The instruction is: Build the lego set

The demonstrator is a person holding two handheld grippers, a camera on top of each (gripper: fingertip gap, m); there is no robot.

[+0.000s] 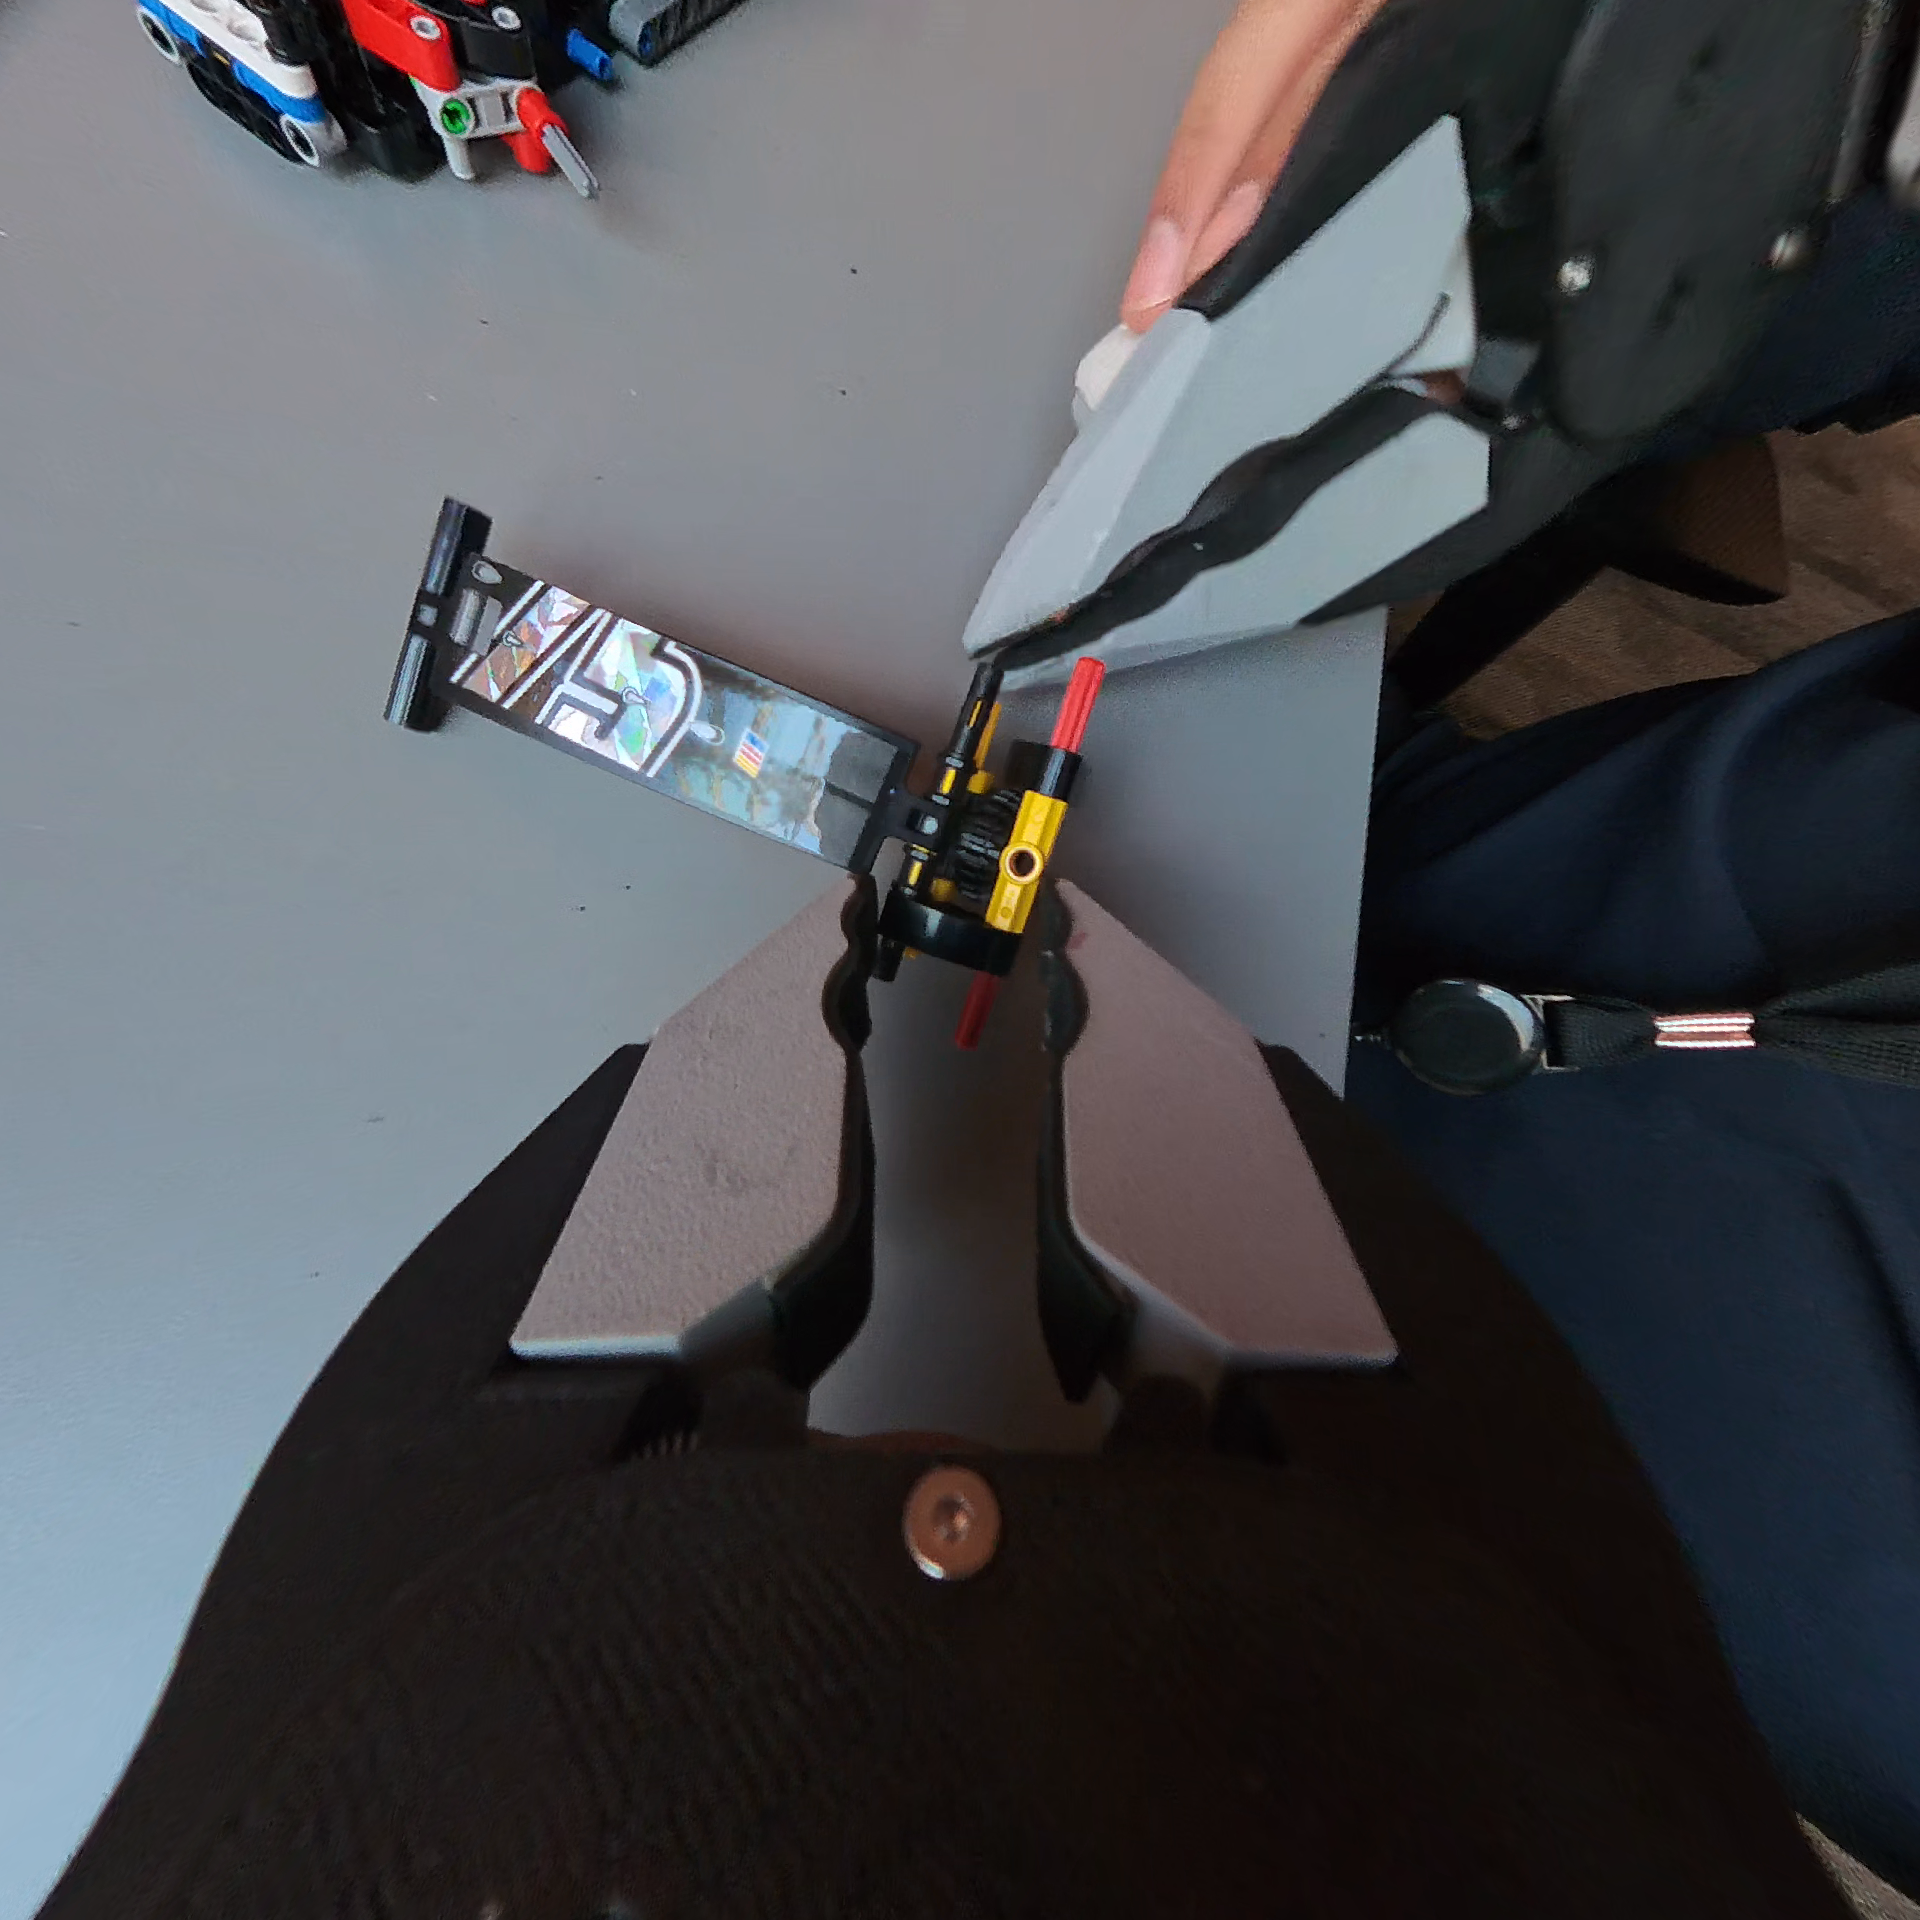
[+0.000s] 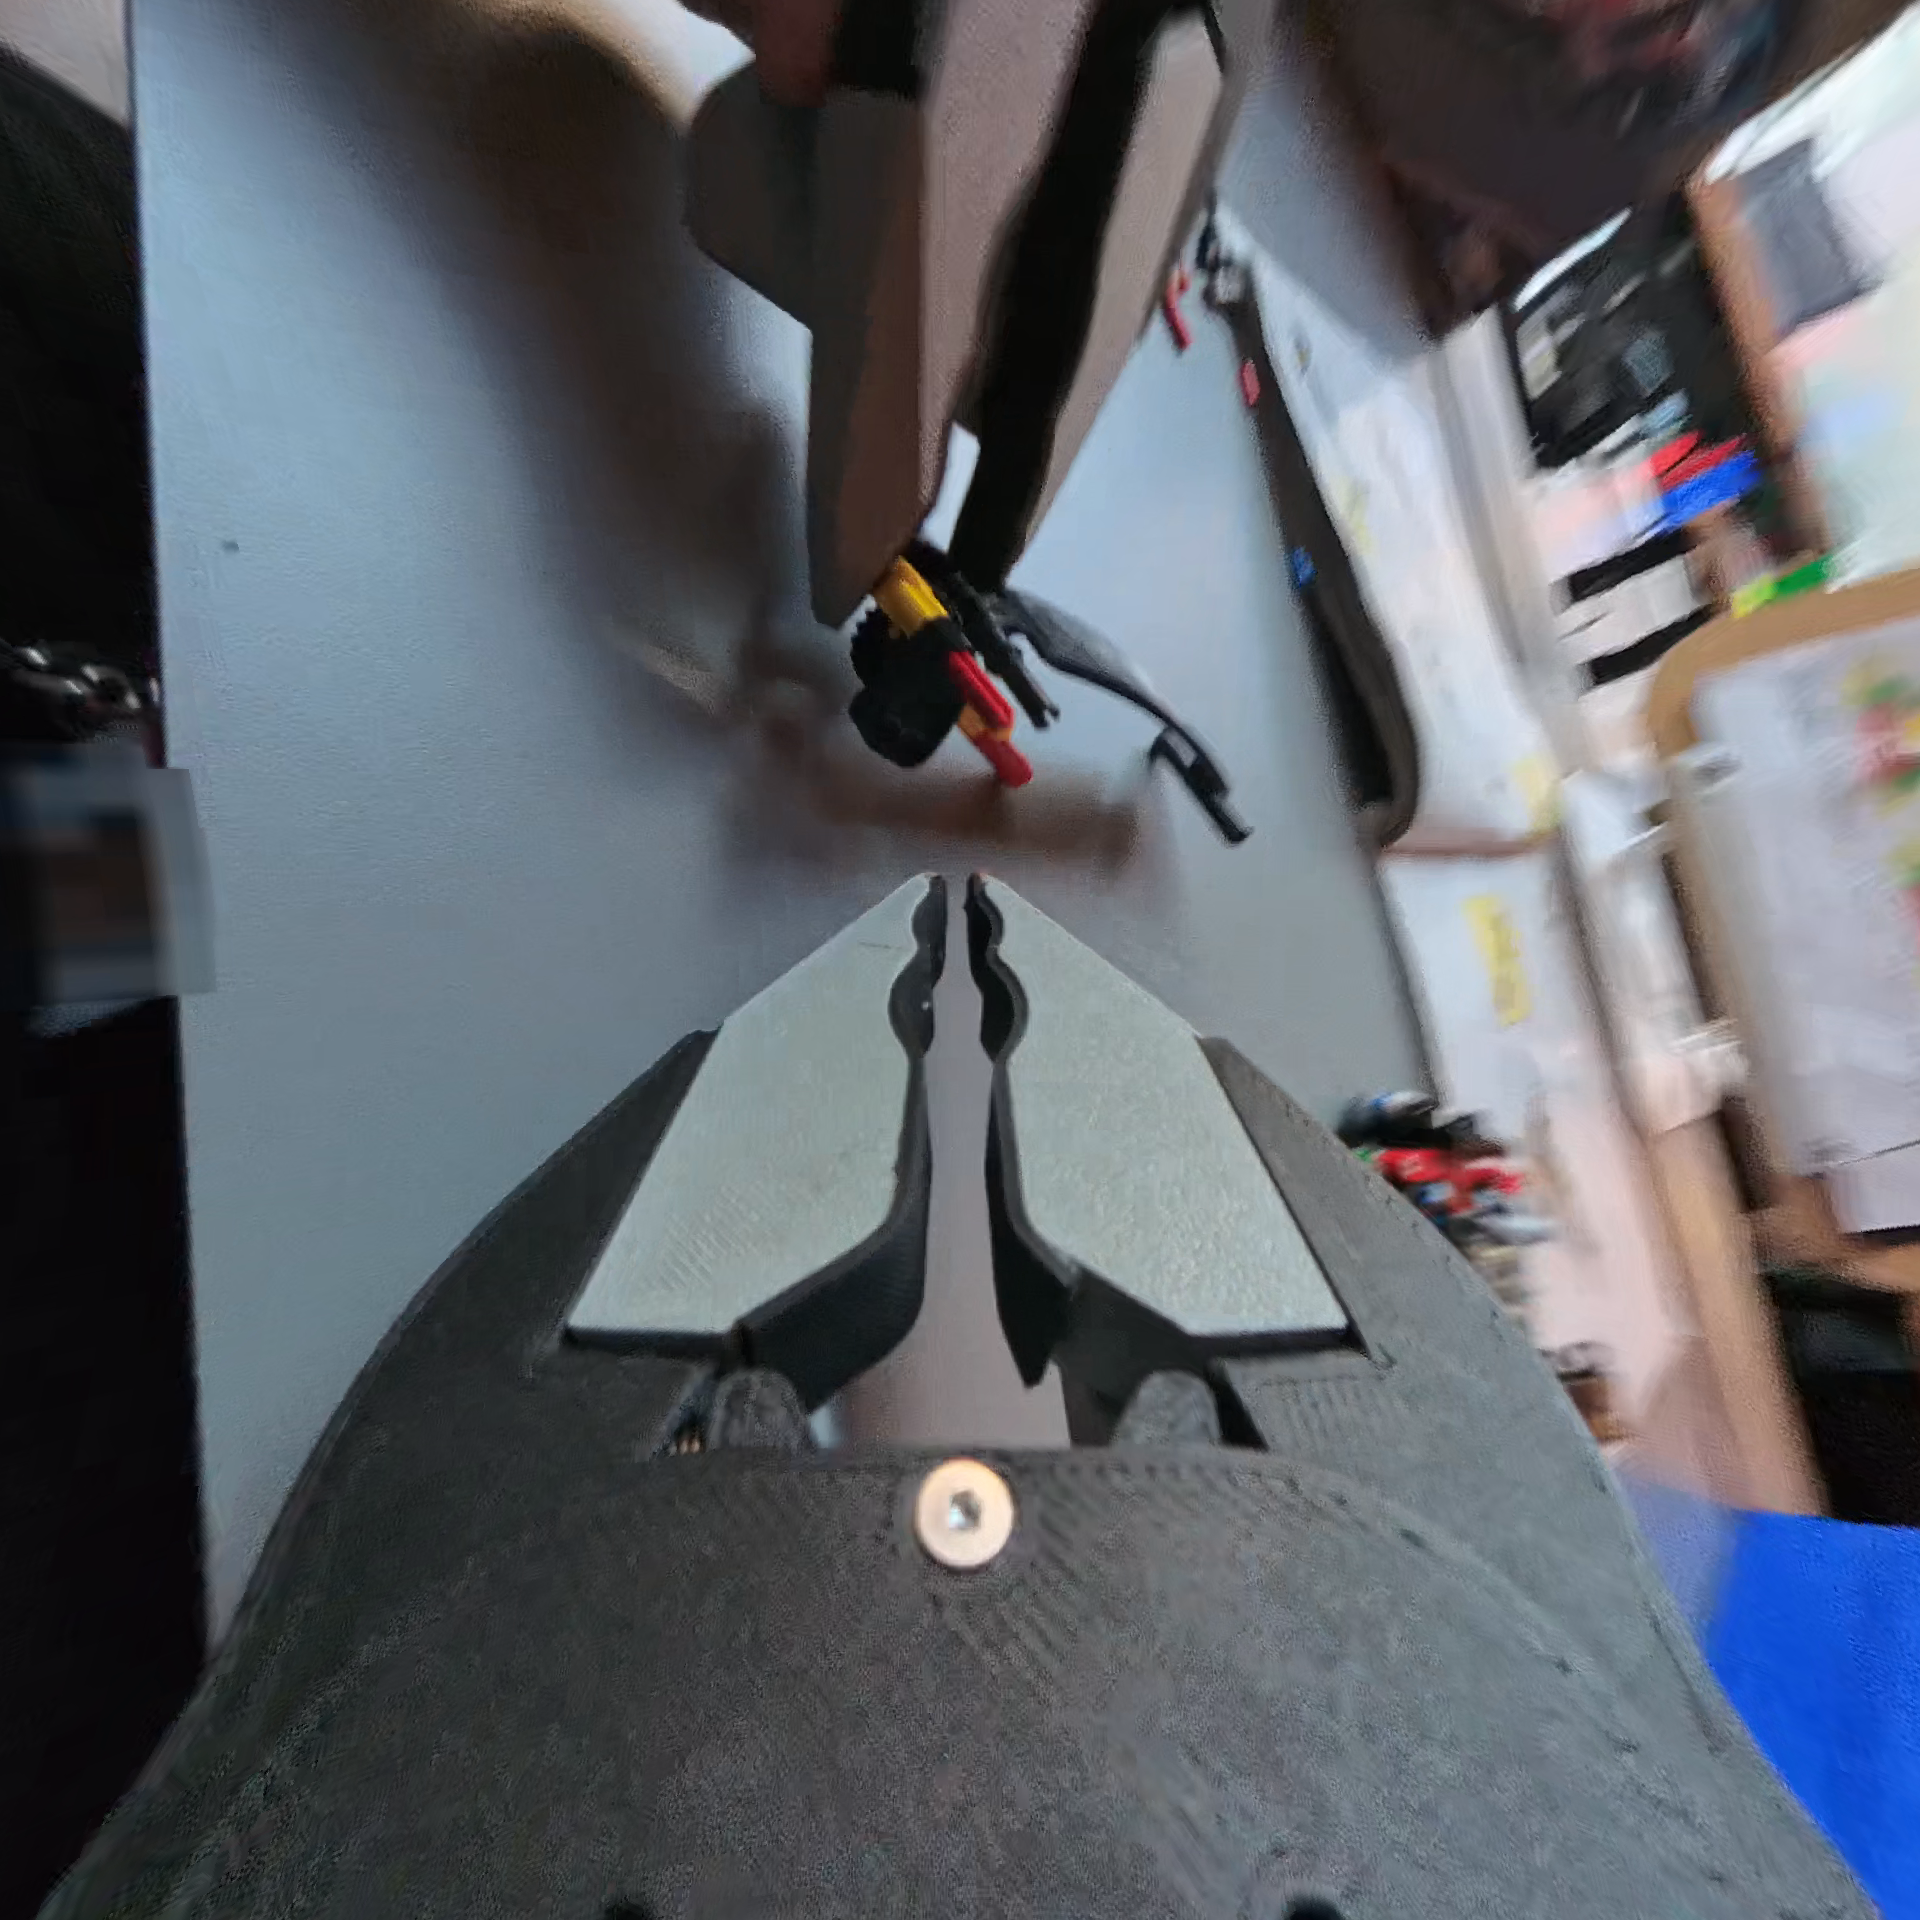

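Note:
My left gripper (image 1: 956, 914) is shut on a small toy-brick assembly (image 1: 997, 842), its pads pressing the black base at either side. The assembly has a yellow block, a black gear, a red axle (image 1: 1075, 701) and a long black panel with a shiny sticker (image 1: 644, 686) reaching to the left. The right wrist view shows this assembly (image 2: 914, 686) held just above the grey table (image 2: 468, 727) under the left gripper (image 2: 914, 561). My right gripper (image 2: 957, 883) is shut with nothing between its fingertips. In the left wrist view the right gripper (image 1: 982, 644) hovers just beyond the assembly's black pin.
A larger brick model (image 1: 364, 83) in red, blue, white and black sits at the far left of the table. A person's hand (image 1: 1216, 177) holds the right gripper. The table edge, dark clothing and a badge reel (image 1: 1465, 1034) lie to the right. Blurred shelves (image 2: 1662, 520) stand beyond. The larger brick model (image 1: 364, 83) lies around 15 cm away from my right fingertips. It is also in sight in the right wrist view (image 2: 1385, 1126).

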